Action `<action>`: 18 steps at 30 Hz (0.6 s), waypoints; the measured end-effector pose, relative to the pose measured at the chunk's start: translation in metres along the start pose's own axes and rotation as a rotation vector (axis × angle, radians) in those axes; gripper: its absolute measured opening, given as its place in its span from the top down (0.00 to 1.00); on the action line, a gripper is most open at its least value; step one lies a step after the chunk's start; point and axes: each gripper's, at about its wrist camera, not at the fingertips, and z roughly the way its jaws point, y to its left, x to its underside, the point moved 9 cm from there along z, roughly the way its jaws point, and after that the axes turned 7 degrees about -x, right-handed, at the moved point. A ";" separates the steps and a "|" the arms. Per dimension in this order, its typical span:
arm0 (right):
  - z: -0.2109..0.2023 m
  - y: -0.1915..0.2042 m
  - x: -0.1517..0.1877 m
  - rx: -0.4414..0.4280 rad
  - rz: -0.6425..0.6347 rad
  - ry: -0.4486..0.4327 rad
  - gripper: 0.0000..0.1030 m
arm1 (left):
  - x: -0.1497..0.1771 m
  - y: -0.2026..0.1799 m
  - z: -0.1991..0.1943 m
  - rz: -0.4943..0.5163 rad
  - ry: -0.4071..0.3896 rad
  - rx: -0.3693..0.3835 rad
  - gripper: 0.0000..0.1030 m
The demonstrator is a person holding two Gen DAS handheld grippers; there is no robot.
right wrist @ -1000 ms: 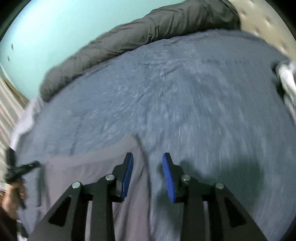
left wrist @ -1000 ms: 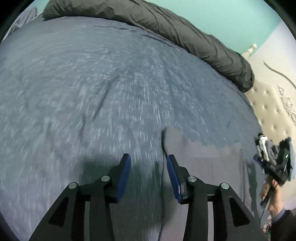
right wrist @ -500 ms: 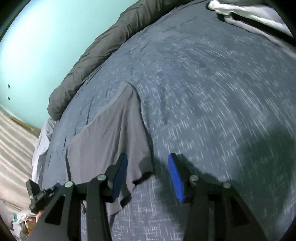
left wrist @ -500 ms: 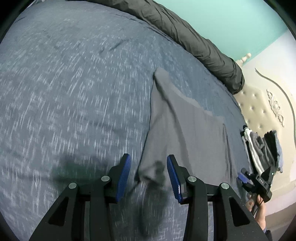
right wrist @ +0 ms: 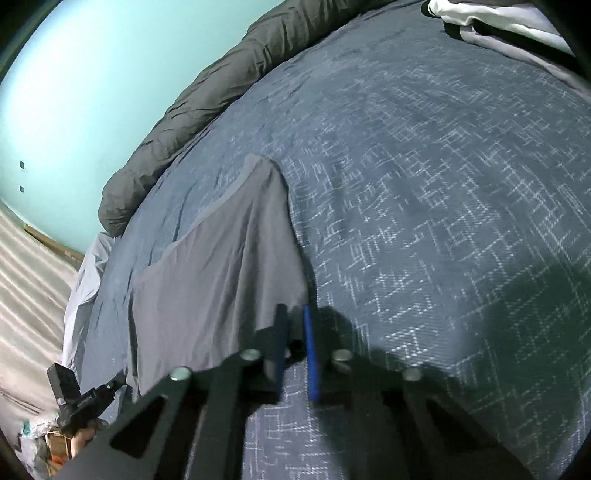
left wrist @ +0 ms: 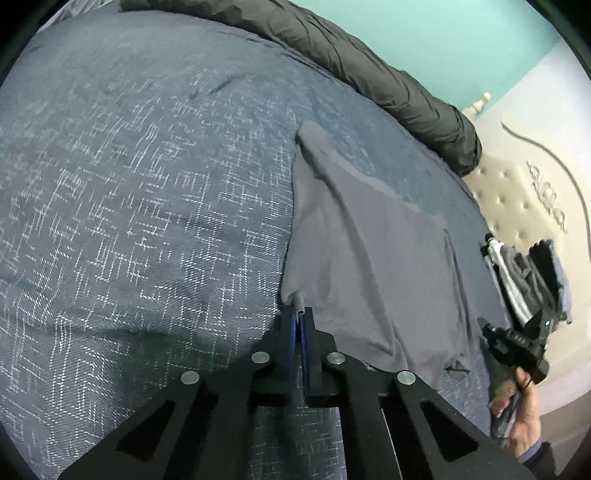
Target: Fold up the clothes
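A grey garment point(left wrist: 369, 258) lies spread on the blue bedspread point(left wrist: 147, 184); it also shows in the right wrist view point(right wrist: 221, 277). My left gripper point(left wrist: 298, 317) is shut on the garment's near left corner, with a fold of cloth pinched between the blue pads. My right gripper point(right wrist: 295, 325) is at the garment's near right corner, its jaws narrowed with a small gap; the frame is blurred, and the cloth edge sits at the fingertips. The right gripper also shows in the left wrist view point(left wrist: 517, 343), and the left gripper in the right wrist view point(right wrist: 85, 398).
A rolled dark grey duvet point(left wrist: 369, 70) lies along the far side of the bed by the teal wall. A pile of clothes point(left wrist: 524, 273) sits by the tufted headboard point(left wrist: 517, 199), also in the right wrist view point(right wrist: 498, 26). The floor point(right wrist: 29, 288) lies beyond the bed's left edge.
Both grippers have come down to the garment's near corners. The left gripper has closed on its corner. The right gripper's jaws have narrowed from wide open.
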 end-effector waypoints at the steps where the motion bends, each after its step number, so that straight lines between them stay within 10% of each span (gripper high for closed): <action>1: -0.001 -0.001 -0.002 -0.003 0.007 -0.011 0.97 | -0.002 0.002 -0.004 -0.012 -0.010 0.003 0.98; 18: -0.026 -0.031 -0.013 0.077 0.086 -0.090 0.98 | 0.008 0.050 -0.018 -0.257 -0.038 0.030 0.98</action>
